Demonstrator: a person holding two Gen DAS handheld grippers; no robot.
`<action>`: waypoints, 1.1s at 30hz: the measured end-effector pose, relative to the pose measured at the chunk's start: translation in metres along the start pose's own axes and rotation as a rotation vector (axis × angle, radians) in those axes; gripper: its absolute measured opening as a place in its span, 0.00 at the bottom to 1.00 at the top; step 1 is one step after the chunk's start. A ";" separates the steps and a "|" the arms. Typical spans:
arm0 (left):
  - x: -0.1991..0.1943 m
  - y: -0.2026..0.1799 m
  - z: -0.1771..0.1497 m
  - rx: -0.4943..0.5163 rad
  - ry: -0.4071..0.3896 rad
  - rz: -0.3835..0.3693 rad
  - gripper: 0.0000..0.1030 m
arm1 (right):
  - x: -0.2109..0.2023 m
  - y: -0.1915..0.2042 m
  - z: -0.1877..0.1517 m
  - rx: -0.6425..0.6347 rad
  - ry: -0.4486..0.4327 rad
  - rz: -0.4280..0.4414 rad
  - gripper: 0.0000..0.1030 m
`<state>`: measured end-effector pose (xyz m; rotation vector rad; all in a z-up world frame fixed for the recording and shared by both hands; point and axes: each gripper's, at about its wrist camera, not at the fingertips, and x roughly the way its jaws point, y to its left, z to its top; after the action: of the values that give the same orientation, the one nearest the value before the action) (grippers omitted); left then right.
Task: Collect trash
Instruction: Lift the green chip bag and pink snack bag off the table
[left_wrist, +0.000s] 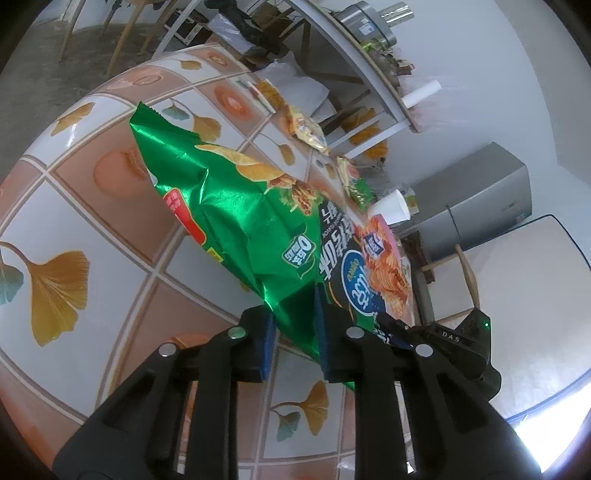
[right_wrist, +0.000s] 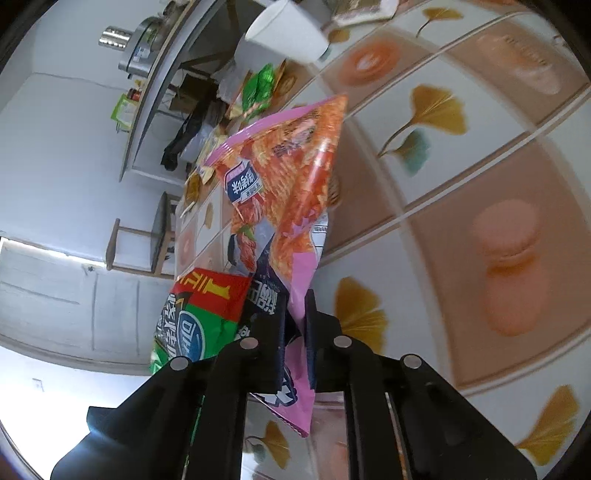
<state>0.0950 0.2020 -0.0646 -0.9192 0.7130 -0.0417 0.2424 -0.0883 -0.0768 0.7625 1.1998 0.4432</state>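
Left gripper (left_wrist: 293, 341) pinches the bottom corner of a green chip bag (left_wrist: 236, 218) and holds it up over the table (left_wrist: 92, 206), while the right gripper (right_wrist: 295, 332) squeezes a pink chip bag (right_wrist: 291, 192) just beside it. Both bags are thin and slippery, so I think a tight squeeze and slow carrying work best. More wrappers (left_wrist: 306, 127) and a white cup (left_wrist: 391, 208) wait farther along the table.

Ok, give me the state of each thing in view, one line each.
left tongs: shut on green chip bag
green chip bag: crumpled, held up off the table
right tongs: shut on pink chip bag
pink chip bag: held up, hanging creased
white paper cup: lying on its side on the table
small wrappers: loose on the table's far end
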 end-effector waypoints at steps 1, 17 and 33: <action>-0.001 -0.001 0.000 0.002 0.000 -0.006 0.15 | -0.006 -0.002 0.000 0.000 -0.011 -0.005 0.08; -0.012 -0.016 0.001 0.033 0.006 -0.122 0.09 | -0.093 -0.058 0.002 0.132 -0.147 0.081 0.08; -0.034 -0.051 -0.011 0.121 0.028 -0.212 0.09 | -0.152 -0.081 -0.017 0.198 -0.241 0.202 0.08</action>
<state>0.0758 0.1739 -0.0131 -0.8760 0.6299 -0.2833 0.1702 -0.2408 -0.0379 1.0822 0.9535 0.3888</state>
